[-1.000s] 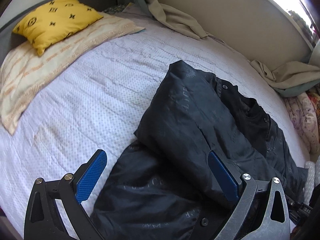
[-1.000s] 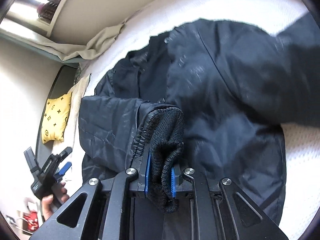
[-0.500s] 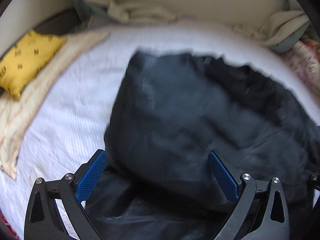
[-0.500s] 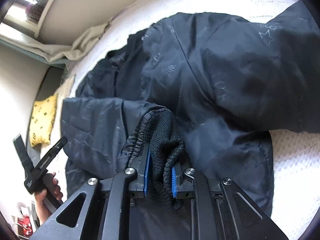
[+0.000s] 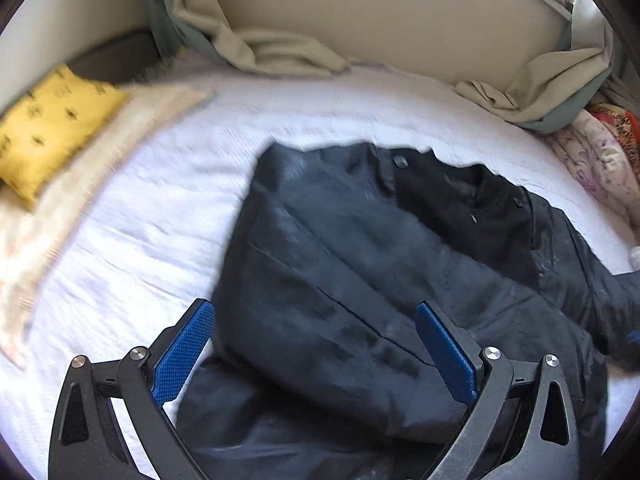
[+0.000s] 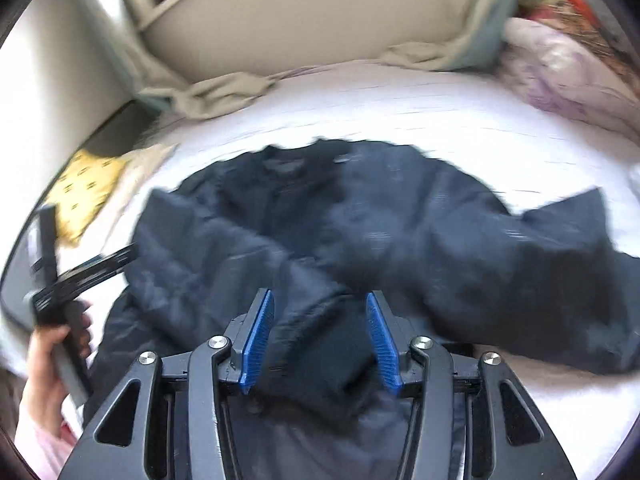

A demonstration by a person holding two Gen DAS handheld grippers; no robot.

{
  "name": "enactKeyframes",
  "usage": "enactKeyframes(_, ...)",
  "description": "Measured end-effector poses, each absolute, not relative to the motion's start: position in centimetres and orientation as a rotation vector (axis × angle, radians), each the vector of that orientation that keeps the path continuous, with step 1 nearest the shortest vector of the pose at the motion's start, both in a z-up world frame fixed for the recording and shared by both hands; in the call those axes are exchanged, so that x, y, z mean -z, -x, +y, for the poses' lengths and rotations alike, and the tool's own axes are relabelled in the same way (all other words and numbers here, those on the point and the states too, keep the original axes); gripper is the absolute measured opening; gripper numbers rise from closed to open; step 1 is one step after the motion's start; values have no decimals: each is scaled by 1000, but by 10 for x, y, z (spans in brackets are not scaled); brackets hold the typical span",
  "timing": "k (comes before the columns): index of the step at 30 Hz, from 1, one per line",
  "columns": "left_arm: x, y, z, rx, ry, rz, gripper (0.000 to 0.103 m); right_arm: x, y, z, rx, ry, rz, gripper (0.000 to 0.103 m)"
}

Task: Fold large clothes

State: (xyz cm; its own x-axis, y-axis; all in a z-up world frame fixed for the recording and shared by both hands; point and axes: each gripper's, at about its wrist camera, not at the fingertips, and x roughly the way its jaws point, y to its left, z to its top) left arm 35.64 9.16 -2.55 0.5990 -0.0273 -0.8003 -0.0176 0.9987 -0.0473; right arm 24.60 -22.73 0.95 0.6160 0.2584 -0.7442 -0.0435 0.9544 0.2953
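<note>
Where the right gripper (image 6: 320, 332) sits nearest the lens, its jaws are opening; the knit cuff (image 6: 324, 356) lies between the blue pads, which appear clear of it, though blur limits certainty. The left gripper (image 5: 314, 344) is spread wide above the dark jacket (image 5: 360, 280) and grasps nothing. That jacket lies partly folded on the white bed (image 5: 140, 220). Beyond it lie a yellow pillow (image 5: 52, 128) and crumpled beige cloth (image 5: 280, 56) against the wall.
</note>
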Motion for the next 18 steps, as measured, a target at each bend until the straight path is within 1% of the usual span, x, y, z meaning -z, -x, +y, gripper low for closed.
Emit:
enactKeyframes(1, 34, -359, 92, 14, 73, 958, 98, -5, -248, -222, -205, -259, 913, 22)
enactKeyframes(2, 43, -363, 94, 9, 86, 991, 95, 3, -251, -216, -218, -252, 944, 20)
enactKeyframes(3, 52, -366, 97, -10, 89, 1020, 95, 10, -253, -211, -216, -241, 960, 18)
enactKeyframes(6, 67, -371, 107, -27, 104, 1064, 95, 32, -256, -205, -205, -204, 1004, 18)
enactKeyframes(11, 77, -373, 116, -22, 154, 1088, 99, 62, -266, -204, -184, -186, 1065, 18)
enactKeyframes(12, 79, -375, 116, -24, 154, 1092, 99, 68, -269, -204, -180, -185, 1076, 16)
enactKeyframes(14, 84, -376, 118, -27, 161, 1100, 101, 76, -271, -202, -175, -171, 1092, 15)
enactKeyframes(18, 92, -376, 125, -23, 188, 1120, 103, 86, -271, -199, -167, -146, 1092, 14)
